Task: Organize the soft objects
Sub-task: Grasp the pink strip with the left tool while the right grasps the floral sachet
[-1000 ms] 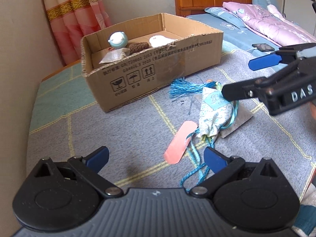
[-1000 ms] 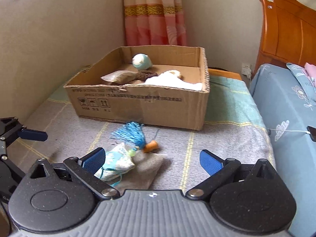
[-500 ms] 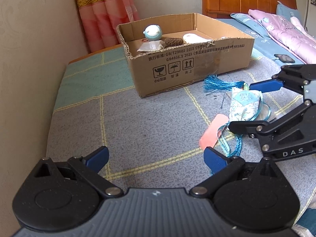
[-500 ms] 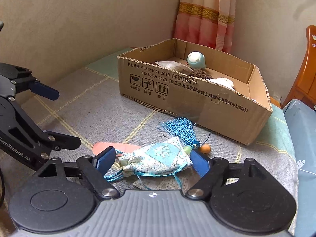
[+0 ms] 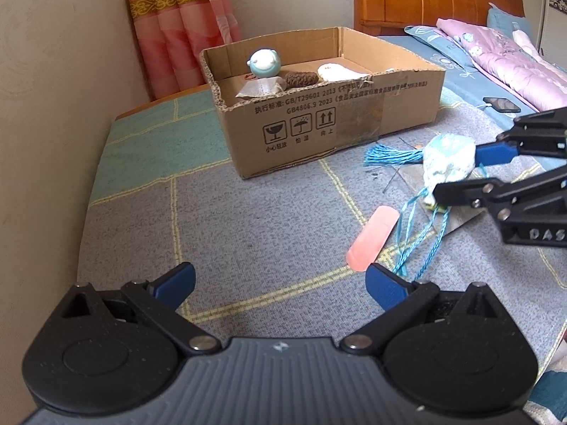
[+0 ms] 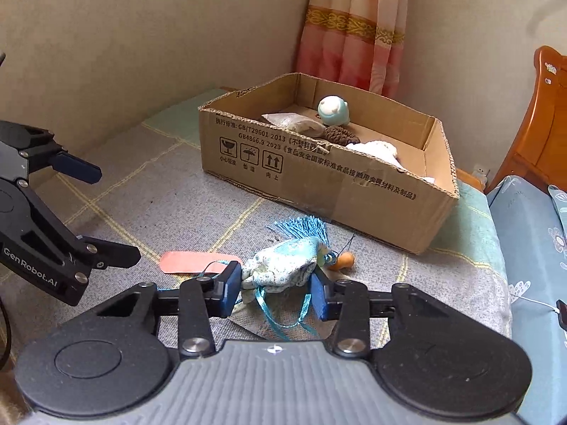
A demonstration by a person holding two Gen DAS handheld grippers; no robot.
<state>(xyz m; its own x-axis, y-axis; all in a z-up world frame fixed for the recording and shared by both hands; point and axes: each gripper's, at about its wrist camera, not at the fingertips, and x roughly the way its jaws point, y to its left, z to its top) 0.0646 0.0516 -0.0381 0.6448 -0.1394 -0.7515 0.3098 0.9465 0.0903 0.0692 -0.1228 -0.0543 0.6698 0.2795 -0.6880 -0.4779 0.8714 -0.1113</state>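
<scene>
Right tongs point(image 6: 274, 292) pinch the blue sachet point(image 6: 283, 269) low in frame centre, below the cardboard box point(image 6: 319, 184); left tongs point(image 5: 280, 283) gape wide, holding nothing

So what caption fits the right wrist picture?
Right claw shut on a blue pouch, cardboard box behind.

**Cloth, card and plastic**

The pouch point(image 6: 283, 269) is soft patterned cloth with a faint sheen, trailing glossy ribbon and a silky tassel point(image 6: 301, 226). The right gripper point(image 6: 274, 292) pinching it is matt black plastic with smooth blue pads and bright metal screws; the left gripper point(image 5: 280, 283) is the same. The box point(image 5: 319, 127) is rough, matt brown cardboard with frayed edges. The blanket point(image 5: 248, 219) is coarse woven cloth. The headboard point(image 5: 425, 3) is glossy varnished wood.
</scene>
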